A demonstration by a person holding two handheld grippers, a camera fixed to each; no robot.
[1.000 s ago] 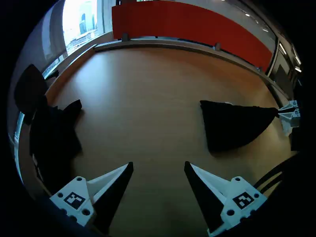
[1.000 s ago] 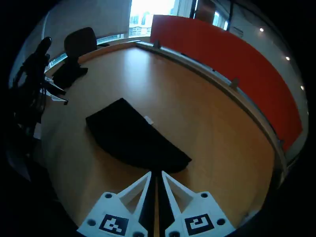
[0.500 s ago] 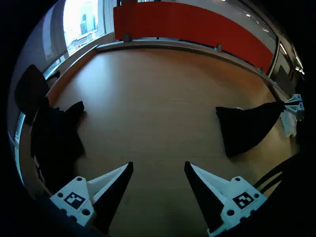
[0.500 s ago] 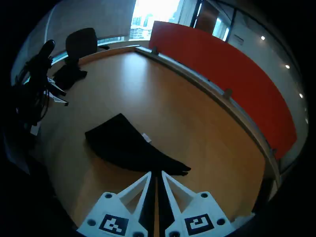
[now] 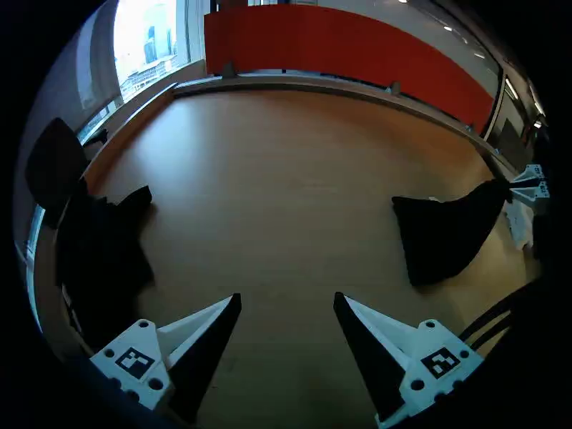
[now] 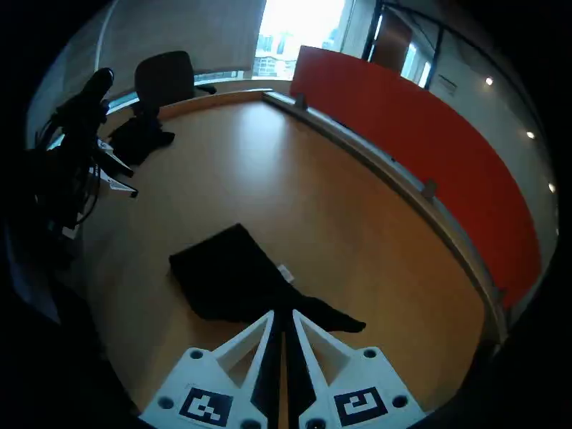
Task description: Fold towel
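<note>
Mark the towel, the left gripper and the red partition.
towel [image 6: 222, 279]: right gripper view, middle of the cloth.
left gripper [image 5: 286, 297]: left gripper view, midway between fingertips.
red partition [image 5: 343, 43]: left gripper view, its face.

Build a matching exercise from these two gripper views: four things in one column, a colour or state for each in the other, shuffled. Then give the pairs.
1. left gripper
2. right gripper
3. towel
4. partition

A. red
B. fingers apart, holding nothing
C. black, one corner lifted off the table
D. shut on a towel corner

Pairs: 1-B, 2-D, 3-C, 4-A
</note>
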